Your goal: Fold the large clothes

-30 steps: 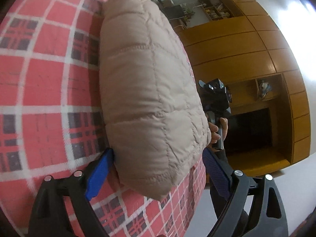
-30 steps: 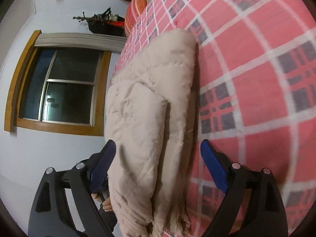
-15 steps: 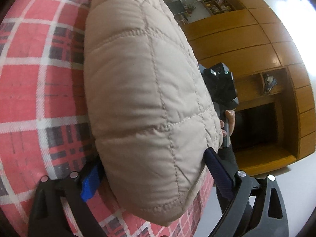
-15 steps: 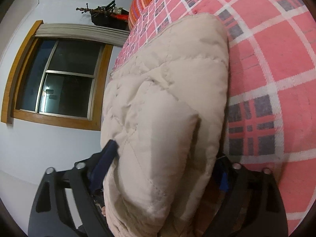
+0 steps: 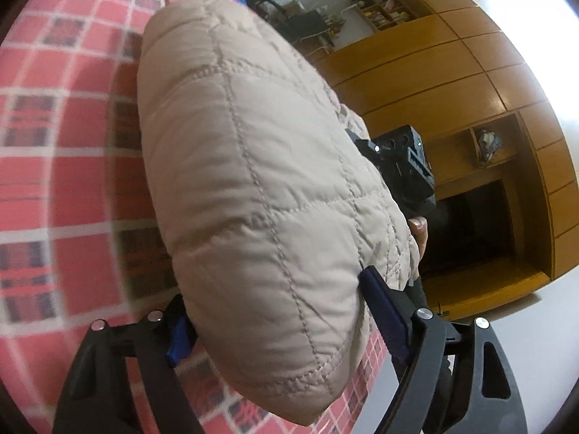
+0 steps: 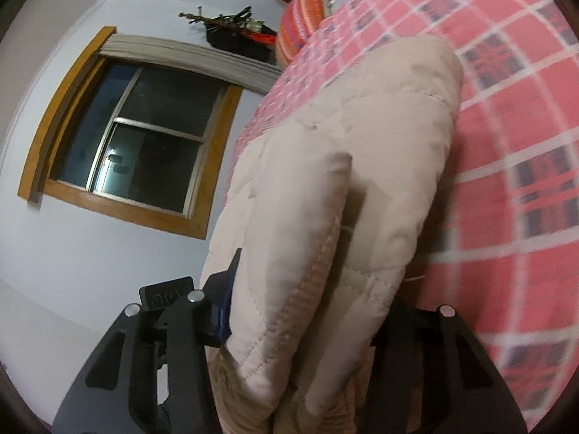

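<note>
A folded beige quilted jacket [image 5: 260, 181] lies on a red plaid bedspread [image 5: 65, 144] near the bed's edge. My left gripper [image 5: 278, 322] is shut on one end of the bundle, its blue pads pressing into both sides. In the right wrist view the jacket [image 6: 343, 181] fills the middle, and my right gripper [image 6: 318, 311] is shut on its other end. That gripper's left blue pad [image 6: 224, 303] shows; the other is hidden behind the fabric. The right gripper's body [image 5: 398, 166] and a hand [image 5: 418, 231] show behind the jacket in the left wrist view.
A wooden wall cabinet [image 5: 452, 72] with shelves stands beyond the bed's edge. A wood-framed window [image 6: 137, 144] is in the wall on the other side. An orange striped pillow [image 6: 300, 25] lies at the far end of the bedspread [image 6: 506, 108].
Both grippers have pushed forward around the jacket's ends and their fingers have come together on it. The bundle now fills more of each view, and the bedspread looks blurred.
</note>
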Demonstrator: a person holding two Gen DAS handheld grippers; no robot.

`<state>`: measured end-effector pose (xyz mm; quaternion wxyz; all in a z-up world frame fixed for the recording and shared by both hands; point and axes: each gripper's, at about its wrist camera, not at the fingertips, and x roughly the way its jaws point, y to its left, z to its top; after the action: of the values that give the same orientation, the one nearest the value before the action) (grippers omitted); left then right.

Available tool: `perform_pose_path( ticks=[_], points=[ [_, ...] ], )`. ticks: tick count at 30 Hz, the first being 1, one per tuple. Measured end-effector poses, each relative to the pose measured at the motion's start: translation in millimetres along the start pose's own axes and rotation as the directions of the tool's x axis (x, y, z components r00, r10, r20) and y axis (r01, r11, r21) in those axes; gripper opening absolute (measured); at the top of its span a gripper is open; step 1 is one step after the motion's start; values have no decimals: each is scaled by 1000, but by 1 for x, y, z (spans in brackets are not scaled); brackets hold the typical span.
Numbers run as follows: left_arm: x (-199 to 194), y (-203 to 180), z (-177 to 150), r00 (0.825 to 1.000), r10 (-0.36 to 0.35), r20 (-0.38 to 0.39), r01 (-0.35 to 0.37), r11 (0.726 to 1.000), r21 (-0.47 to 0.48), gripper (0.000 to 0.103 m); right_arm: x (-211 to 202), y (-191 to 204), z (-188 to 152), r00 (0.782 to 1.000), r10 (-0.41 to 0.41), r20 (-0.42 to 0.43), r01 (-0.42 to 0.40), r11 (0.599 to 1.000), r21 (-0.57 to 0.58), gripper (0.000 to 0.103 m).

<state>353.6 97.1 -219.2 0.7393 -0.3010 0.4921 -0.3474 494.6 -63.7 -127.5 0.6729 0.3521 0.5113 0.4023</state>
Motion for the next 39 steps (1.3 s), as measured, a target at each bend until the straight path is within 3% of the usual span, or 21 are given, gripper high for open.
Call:
perform_pose_path(
  ticks=[7,13,18,21,23,25,26,27,29,32,34,36,37,39],
  points=[
    [-68,11,-48,996,87,26,-87,996,30,82,59,39,-40,996,55,-75,-58,997,-49,47],
    [-96,59,-90,994,108,8,-107,992,-67,82,119,36,-74,985,50,-168,-56,998,-34,48],
    [-87,71,-101,996,87,17,-85,991,-100,85,119,25,-78,990,44,-138,-44,999,3,60],
    [-100,61,-106,986,166,20,-165,985,-47,85,94,35,-78,995,-49,-90,46,998,-39,62],
    [-120,51,-109,952,306,30,-306,952,-4,87,70,46,-76,990,-143,-14,141,987,-82,62],
    [-150,36,-105,891,441,105,-446,894,34,85,48,63,-80,971,-226,82,236,962,-136,62],
    [-164,27,-99,867,472,157,-483,875,39,85,38,76,-81,956,-263,130,283,943,-175,55],
    [-173,22,-92,867,459,192,-474,880,36,85,33,84,-86,949,-275,153,303,930,-208,51],
    [-189,11,-68,910,313,270,-334,942,32,85,37,109,-92,940,-294,175,334,898,-287,35],
    [-178,-2,-26,923,175,343,-211,975,71,86,69,122,-102,924,-355,142,382,847,-371,22],
    [-149,3,-2,940,164,298,-189,980,58,85,88,114,-108,910,-399,114,411,824,-390,18],
    [-121,25,10,949,206,238,-216,976,14,84,98,96,-109,882,-457,113,463,800,-381,7],
    [-107,37,15,951,229,210,-231,973,-14,84,101,88,-103,878,-466,111,472,802,-366,0],
    [-88,53,18,951,253,175,-249,967,-48,84,101,64,-100,879,-466,100,472,821,-321,0]
  ],
)
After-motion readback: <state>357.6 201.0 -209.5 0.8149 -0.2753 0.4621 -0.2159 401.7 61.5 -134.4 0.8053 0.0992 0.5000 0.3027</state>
